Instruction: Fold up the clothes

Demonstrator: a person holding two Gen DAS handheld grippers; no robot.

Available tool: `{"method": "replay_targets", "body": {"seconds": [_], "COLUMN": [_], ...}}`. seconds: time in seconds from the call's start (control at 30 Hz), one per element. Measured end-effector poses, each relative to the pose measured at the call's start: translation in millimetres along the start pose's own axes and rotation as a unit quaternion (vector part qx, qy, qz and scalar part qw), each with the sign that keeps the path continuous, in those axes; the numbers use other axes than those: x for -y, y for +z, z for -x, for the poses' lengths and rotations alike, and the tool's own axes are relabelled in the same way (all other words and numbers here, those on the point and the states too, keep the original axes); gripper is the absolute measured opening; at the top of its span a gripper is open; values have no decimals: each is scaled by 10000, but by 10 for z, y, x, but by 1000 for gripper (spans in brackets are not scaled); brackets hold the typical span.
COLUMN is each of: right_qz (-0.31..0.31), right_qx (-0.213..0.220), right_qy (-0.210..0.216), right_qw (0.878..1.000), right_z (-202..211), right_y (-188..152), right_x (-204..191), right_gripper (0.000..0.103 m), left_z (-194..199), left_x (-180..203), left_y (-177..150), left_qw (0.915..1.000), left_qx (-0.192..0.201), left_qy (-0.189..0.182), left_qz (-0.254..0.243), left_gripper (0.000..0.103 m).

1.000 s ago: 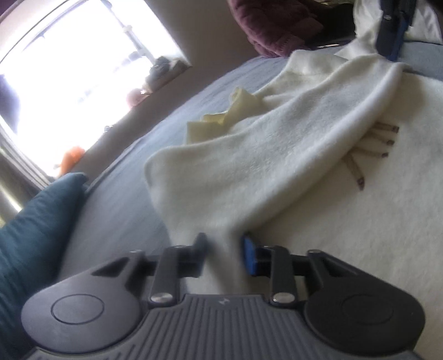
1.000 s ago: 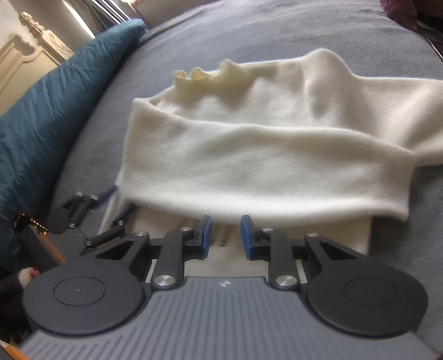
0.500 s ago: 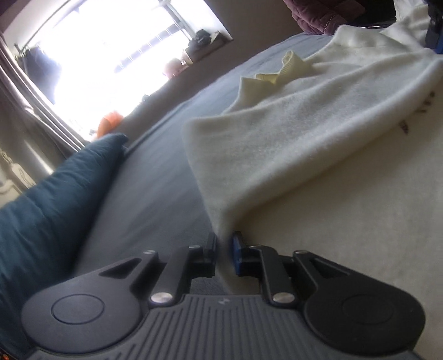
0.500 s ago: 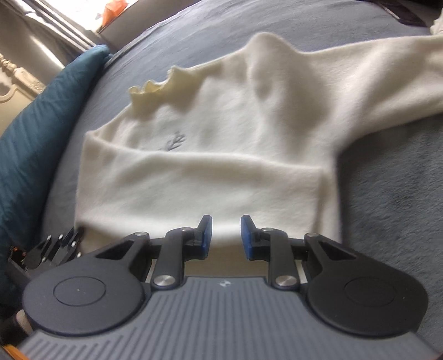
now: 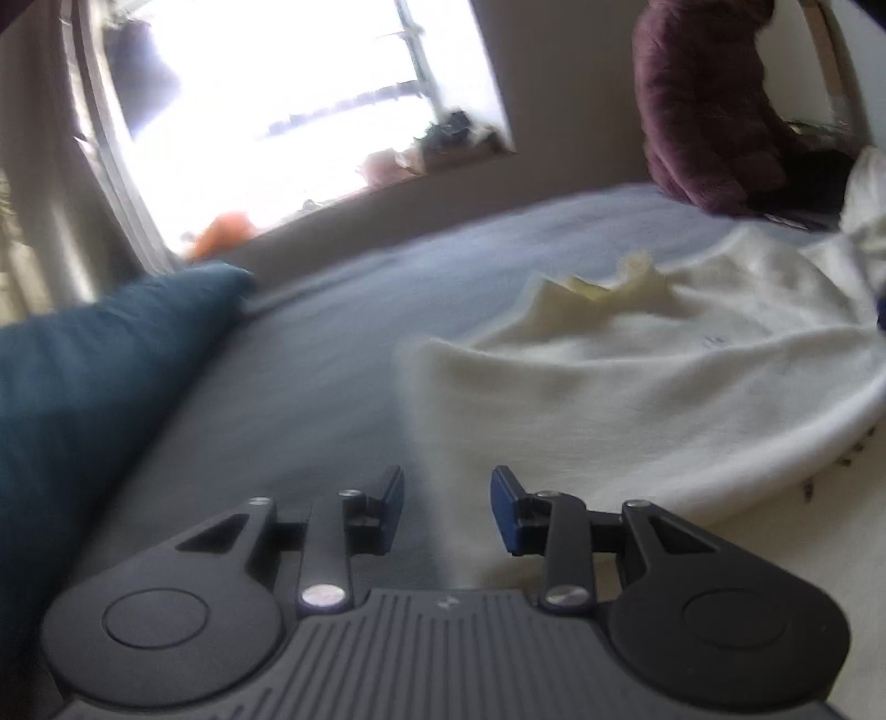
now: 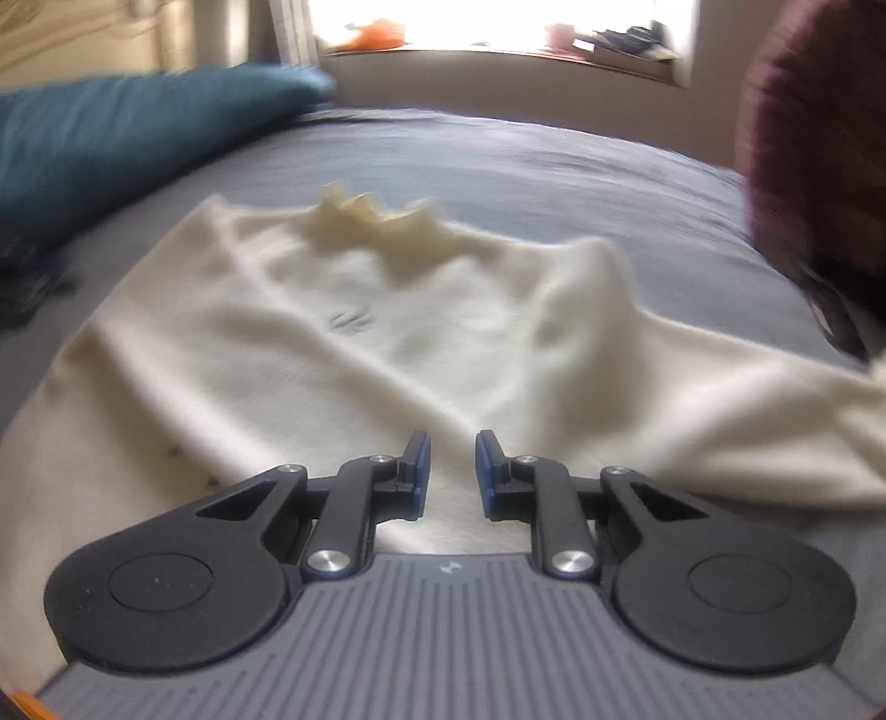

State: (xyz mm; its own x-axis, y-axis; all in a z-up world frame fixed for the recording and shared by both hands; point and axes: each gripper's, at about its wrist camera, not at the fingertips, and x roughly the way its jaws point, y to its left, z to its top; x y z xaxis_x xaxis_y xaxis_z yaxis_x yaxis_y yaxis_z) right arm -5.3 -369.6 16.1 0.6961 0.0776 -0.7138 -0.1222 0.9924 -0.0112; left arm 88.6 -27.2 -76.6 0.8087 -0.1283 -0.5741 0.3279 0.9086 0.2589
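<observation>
Cream sweater, collar toward window

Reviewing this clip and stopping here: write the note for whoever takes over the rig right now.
Left gripper: jaws opening, pads clear of the cloth, at the cream sweater's edge.
Right gripper: jaws closing over the sweater; a hold cannot be confirmed.
Sweater lies on the grey bed, collar toward the window, one sleeve out to the right, teal pillow on the left.
Done: sweater laid out, part-folded.
Left: fold sleeve in, then the body.
</observation>
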Motion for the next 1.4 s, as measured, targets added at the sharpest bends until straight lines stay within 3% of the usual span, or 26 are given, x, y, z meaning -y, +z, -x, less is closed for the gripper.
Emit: {"method": "replay_targets", "body": {"seconds": [0.07,0.1,0.17,0.27,0.37,0.43,0.57,0.73,0.8,0.83,0.93,1.07,1.2,1.27,1.33,1.4], "right_qz": [243,364,373,219,230,312,290,139,82,-120,-870,-833,-704,-1593,-2814,-3922], "right_qx": [-360,-540,-363,-340,35,-327,-448,-240,-566,-510,-493,-101,-544,-346,-144,194], "right_qy": [-88,-132,-98,-120,107,-4,-9,199,126,221,491,682,585,917,1282,1500], "right_qw": [9990,9978,9986,9991,9997,9990,9986,9994,9983,9984,9938,9941,9943,9824,9509,9074], "right_z": [-188,-281,-269,-201,-113,-265,-361,-182,-315,-338,-270,-38,-265,-268,-197,-81], "right_y": [-159,-238,-288,-146,-56,-106,-220,-132,-209,-251,-247,-180,-293,-359,-441,-563], "right_x": [-26,-39,-8,8,-2,19,54,24,75,137,322,373,460,675,995,1332], "right_gripper": [16,16,15,16,15,15,15,16,15,15,15,17,17,17,18,20], "left_z": [-321,-335,-323,-248,-306,-571,-1107,-1606,-1676,-1710,-1518,-1112,-726,-558,-420,-334], "left_x": [113,150,196,104,146,153,78,-100,-97,-95,27,190,375,471,600,733], "left_y": [-47,-89,-117,-28,131,278,578,829,798,782,728,679,645,634,616,583], "left_qw": [9985,9989,9993,9989,9994,9992,9985,9955,9947,9942,9978,9992,9973,9964,9947,9925], "left_qx": [-517,-425,-322,-141,16,-165,-416,-621,-608,-601,-289,275,507,536,545,409], "left_qy": [-34,53,112,-299,-340,-363,-330,-269,-134,-66,139,227,-40,-237,-500,-888], "left_qz": [163,167,164,327,0,-93,-89,660,813,887,586,-153,-538,-611,-721,-738], "left_gripper": [38,38,38,39,39,40,39,39,39,39,41,42,43,43,44,45]}}
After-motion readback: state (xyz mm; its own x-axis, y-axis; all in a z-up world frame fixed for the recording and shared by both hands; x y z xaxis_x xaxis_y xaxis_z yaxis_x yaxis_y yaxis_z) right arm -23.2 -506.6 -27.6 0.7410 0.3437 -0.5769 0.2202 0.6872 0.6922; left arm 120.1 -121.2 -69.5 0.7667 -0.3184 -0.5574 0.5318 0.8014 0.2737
